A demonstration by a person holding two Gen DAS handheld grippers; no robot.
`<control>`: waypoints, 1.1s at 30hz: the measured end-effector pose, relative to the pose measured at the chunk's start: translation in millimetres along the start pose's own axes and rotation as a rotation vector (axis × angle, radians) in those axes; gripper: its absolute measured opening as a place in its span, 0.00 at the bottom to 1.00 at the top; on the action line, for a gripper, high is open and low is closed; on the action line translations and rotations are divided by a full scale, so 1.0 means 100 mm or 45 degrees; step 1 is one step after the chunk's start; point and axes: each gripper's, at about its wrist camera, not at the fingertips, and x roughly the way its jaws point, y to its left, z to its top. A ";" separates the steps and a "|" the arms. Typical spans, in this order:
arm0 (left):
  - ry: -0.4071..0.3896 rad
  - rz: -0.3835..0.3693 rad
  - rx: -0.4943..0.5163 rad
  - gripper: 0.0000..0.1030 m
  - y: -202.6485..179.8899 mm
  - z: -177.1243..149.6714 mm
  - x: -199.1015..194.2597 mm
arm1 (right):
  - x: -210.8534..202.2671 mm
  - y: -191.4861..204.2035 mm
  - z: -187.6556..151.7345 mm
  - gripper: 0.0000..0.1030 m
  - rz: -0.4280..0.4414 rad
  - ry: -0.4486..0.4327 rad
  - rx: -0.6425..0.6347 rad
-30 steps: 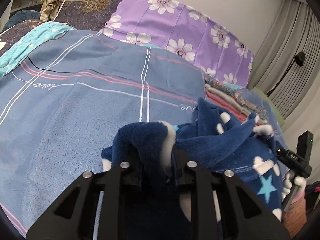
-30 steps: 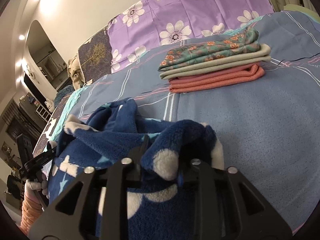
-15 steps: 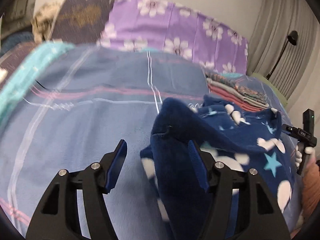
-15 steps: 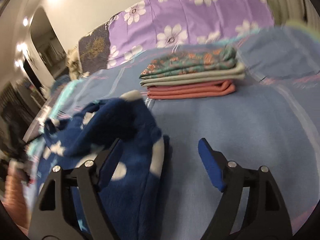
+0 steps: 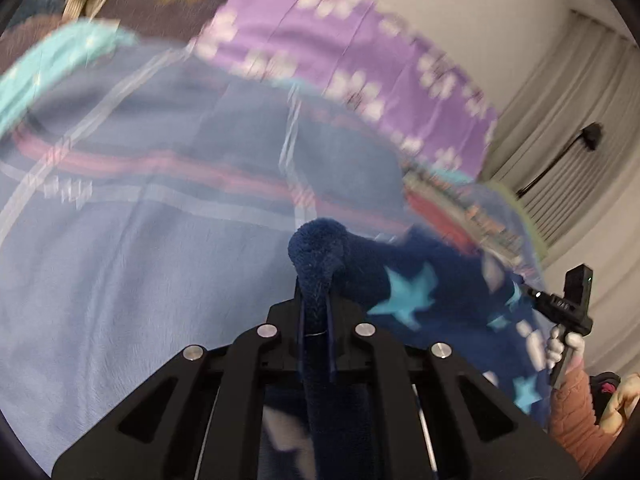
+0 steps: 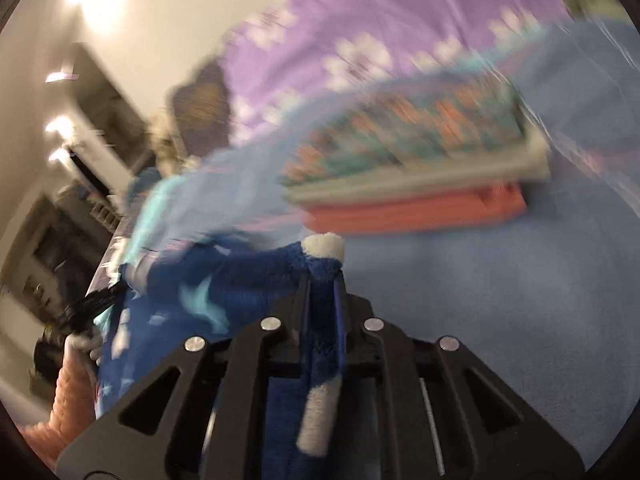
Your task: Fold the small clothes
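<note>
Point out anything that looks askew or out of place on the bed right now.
Nothing stands out. The navy star-print fleece garment is bunched rather than flat, but both the left gripper and right gripper are pinching it mid-fold. The folded clothes stack sits neatly, though motion blur hides detail.

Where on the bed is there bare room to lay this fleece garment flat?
Bare blue sheet lies left of the fleece garment, up to the purple flowered cover. More lies right of it, in front of the folded stack. The stack's spot is crowded.
</note>
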 end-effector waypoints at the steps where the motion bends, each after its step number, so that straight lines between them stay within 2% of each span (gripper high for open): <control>1: 0.018 0.006 -0.006 0.09 0.02 -0.03 0.06 | 0.05 -0.04 -0.03 0.14 -0.001 0.021 0.027; 4: 0.010 -0.005 -0.041 0.14 0.07 -0.07 0.05 | 0.05 -0.06 -0.12 0.19 0.030 0.004 0.073; 6: -0.012 0.015 -0.030 0.18 0.05 -0.06 -0.04 | -0.04 -0.05 -0.13 0.30 0.044 -0.020 0.092; 11: -0.109 0.023 0.034 0.27 -0.13 -0.17 -0.50 | -0.49 0.10 -0.26 0.30 0.009 -0.087 0.024; 16: -0.139 -0.061 0.119 0.32 -0.43 -0.61 -0.92 | -0.84 0.40 -0.62 0.30 -0.046 -0.086 -0.122; 18: -0.127 -0.081 0.126 0.40 -0.52 -0.84 -1.02 | -0.96 0.56 -0.86 0.30 -0.014 -0.076 -0.173; 20: -0.085 -0.074 0.137 0.42 -0.54 -1.06 -1.02 | -1.05 0.68 -1.11 0.32 0.046 -0.063 -0.204; 21: -0.041 -0.048 0.151 0.43 -0.56 -1.17 -0.97 | -1.06 0.71 -1.20 0.34 0.077 -0.051 -0.213; 22: 0.015 0.050 0.198 0.43 -0.58 -1.32 -0.88 | -1.05 0.77 -1.32 0.36 0.105 -0.028 -0.229; 23: 0.014 0.138 0.270 0.50 -0.58 -1.45 -0.83 | -1.01 0.80 -1.43 0.38 0.109 0.002 -0.251; 24: 0.002 0.156 0.300 0.55 -0.57 -1.52 -0.82 | -0.91 0.81 -1.57 0.37 0.034 0.048 -0.284; 26: 0.013 0.110 0.206 0.55 -0.47 -1.55 -0.81 | -0.77 0.77 -1.74 0.35 -0.085 0.076 -0.317; 27: 0.017 0.117 0.169 0.55 -0.47 -1.52 -0.83 | -0.80 0.77 -1.78 0.35 -0.078 0.037 -0.305; 28: 0.013 0.148 0.186 0.54 -0.51 -1.48 -0.84 | -0.82 0.80 -1.76 0.35 -0.079 0.037 -0.285; 29: -0.005 0.207 0.243 0.51 -0.62 -1.44 -0.87 | -0.87 0.82 -1.73 0.35 -0.076 0.033 -0.268; 31: -0.050 0.329 0.369 0.47 -0.89 -1.39 -0.94 | -1.09 0.82 -1.66 0.35 -0.058 -0.050 -0.261; 33: -0.124 0.404 0.470 0.43 -1.19 -1.34 -1.04 | -1.25 0.78 -1.61 0.36 -0.078 -0.099 -0.255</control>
